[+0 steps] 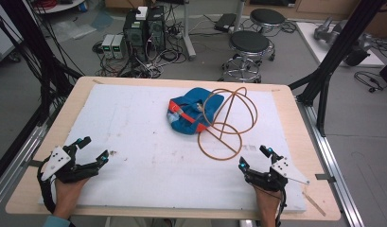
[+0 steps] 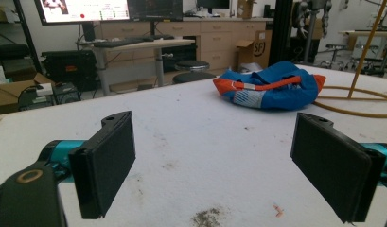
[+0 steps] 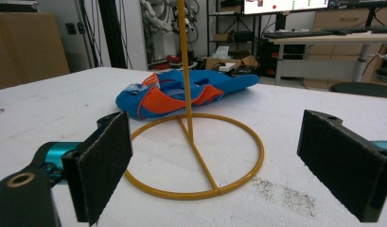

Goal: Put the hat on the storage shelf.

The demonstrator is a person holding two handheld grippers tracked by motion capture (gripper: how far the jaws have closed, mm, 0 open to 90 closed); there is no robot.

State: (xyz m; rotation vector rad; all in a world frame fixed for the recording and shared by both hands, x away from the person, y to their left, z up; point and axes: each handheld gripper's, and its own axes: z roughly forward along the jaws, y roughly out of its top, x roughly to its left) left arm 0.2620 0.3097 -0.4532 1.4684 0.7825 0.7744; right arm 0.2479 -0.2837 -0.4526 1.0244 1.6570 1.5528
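Left gripper [image 1: 89, 150]: near the surface's front-left corner; jaws wide apart, nothing between them.
Right gripper [image 1: 255, 157]: near the front-right corner; jaws wide apart, nothing between them.
Blue bundle [image 1: 193, 110]: crumpled blue cloth with orange trim and a pale strip, lying mid-surface toward the far edge; at about 1 o'clock from the left jaws and 11 o'clock from the right, well apart from both.
Wire stand [image 1: 227, 124]: thin yellow-orange rod bent into a flat ring base [image 3: 196, 158] with a cross spoke and an upright stem; touching the bundle's right side, ring nearest the right jaws, at their 11 o'clock.
Surface [image 1: 134, 156]: white matte sheet, lightly stained, over a pale wooden top.
Jaw pads [image 2: 108, 158]: black, flat, rectangular, rough-textured.
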